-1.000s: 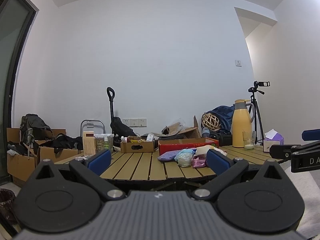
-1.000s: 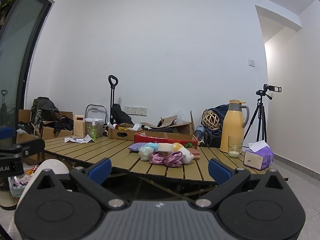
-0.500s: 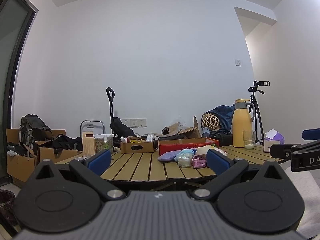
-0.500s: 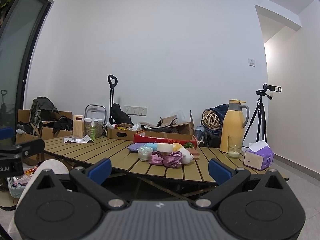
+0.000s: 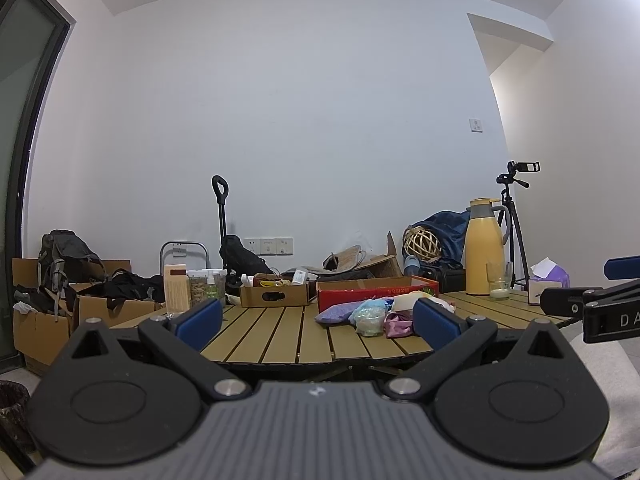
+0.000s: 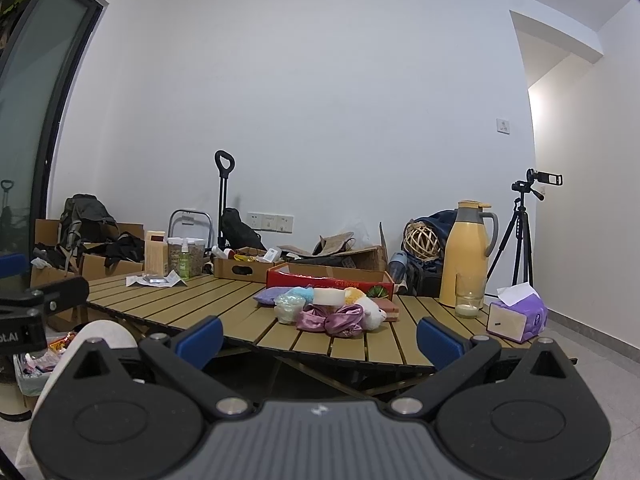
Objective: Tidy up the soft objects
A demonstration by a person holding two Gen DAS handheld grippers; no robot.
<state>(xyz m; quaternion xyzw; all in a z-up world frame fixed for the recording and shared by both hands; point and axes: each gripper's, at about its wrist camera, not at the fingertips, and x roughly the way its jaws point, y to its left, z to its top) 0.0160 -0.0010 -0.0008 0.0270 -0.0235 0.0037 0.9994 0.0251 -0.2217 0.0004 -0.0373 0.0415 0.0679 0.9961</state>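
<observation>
A small heap of soft things lies on the slatted wooden table (image 6: 224,304): a purple pouch (image 6: 267,296), a pale blue puff (image 6: 290,304), a white sponge block (image 6: 329,297), pink satin scrunchies (image 6: 334,319) and a white plush toy (image 6: 374,312). Behind the heap stands a red cardboard box (image 6: 332,280). The left wrist view shows the same heap (image 5: 374,314) before the red box (image 5: 372,294). My left gripper (image 5: 318,320) and right gripper (image 6: 320,340) are both open, empty, and held short of the table's near edge.
A yellow thermos (image 6: 466,256), a glass (image 6: 468,300) and a purple tissue box (image 6: 518,316) stand at the table's right end. A brown carton (image 6: 240,268), jars and a spray bottle (image 6: 184,260) sit at the far left. A tripod (image 6: 522,232) and floor boxes (image 5: 48,320) surround it.
</observation>
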